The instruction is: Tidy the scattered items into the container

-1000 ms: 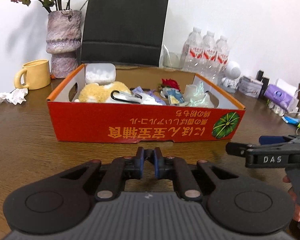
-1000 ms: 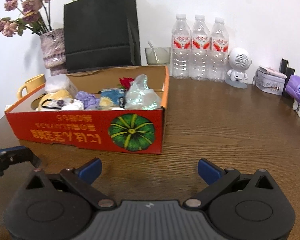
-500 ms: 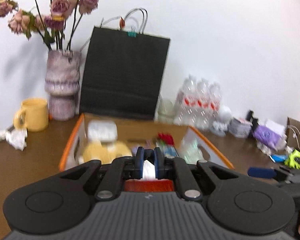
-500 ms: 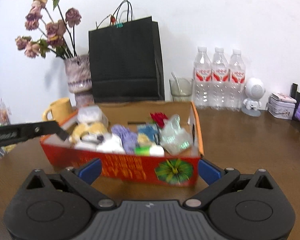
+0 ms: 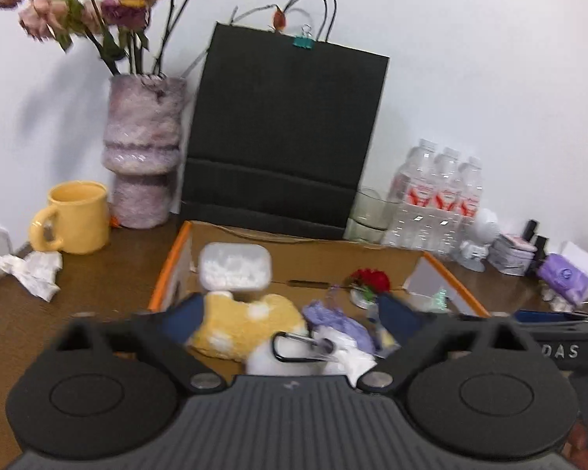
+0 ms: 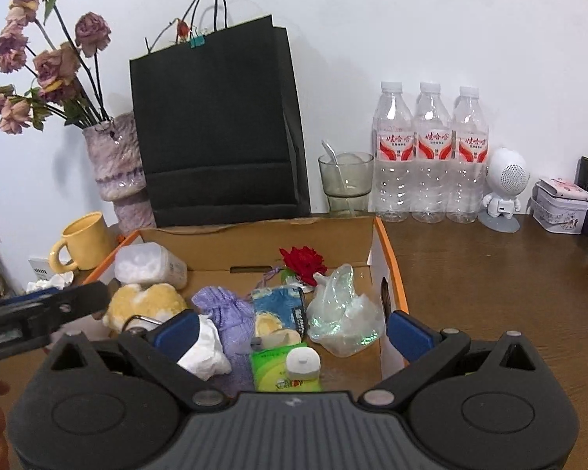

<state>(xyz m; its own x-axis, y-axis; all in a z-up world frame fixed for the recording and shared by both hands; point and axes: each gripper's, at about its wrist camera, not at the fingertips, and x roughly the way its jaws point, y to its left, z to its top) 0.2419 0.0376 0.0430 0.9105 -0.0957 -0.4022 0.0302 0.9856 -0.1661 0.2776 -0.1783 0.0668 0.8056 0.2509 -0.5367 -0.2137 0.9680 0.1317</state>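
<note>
The orange cardboard box (image 5: 176,258) (image 6: 390,258) holds several items: a yellow plush toy (image 5: 243,321) (image 6: 145,305), a white cotton-swab tub (image 5: 235,266) (image 6: 149,264), a purple pouch (image 6: 231,313), a red rose (image 5: 370,280) (image 6: 303,260), a clear plastic bag (image 6: 345,313), a white tissue (image 6: 205,352) and a green packet (image 6: 278,368). My left gripper (image 5: 290,319) is open and empty above the box's near side. My right gripper (image 6: 290,333) is open and empty above the box, to the left gripper's right.
A black paper bag (image 5: 286,133) (image 6: 215,125), a vase of dried flowers (image 5: 143,149), a yellow mug (image 5: 74,217), a glass (image 6: 345,184) and three water bottles (image 6: 431,152) stand behind the box. Crumpled tissue (image 5: 23,270) lies at the left. Small boxes (image 6: 560,207) sit at the right.
Both grippers rose from table level in front of the box to above it. The left gripper, shut before, has opened. The right gripper stayed open.
</note>
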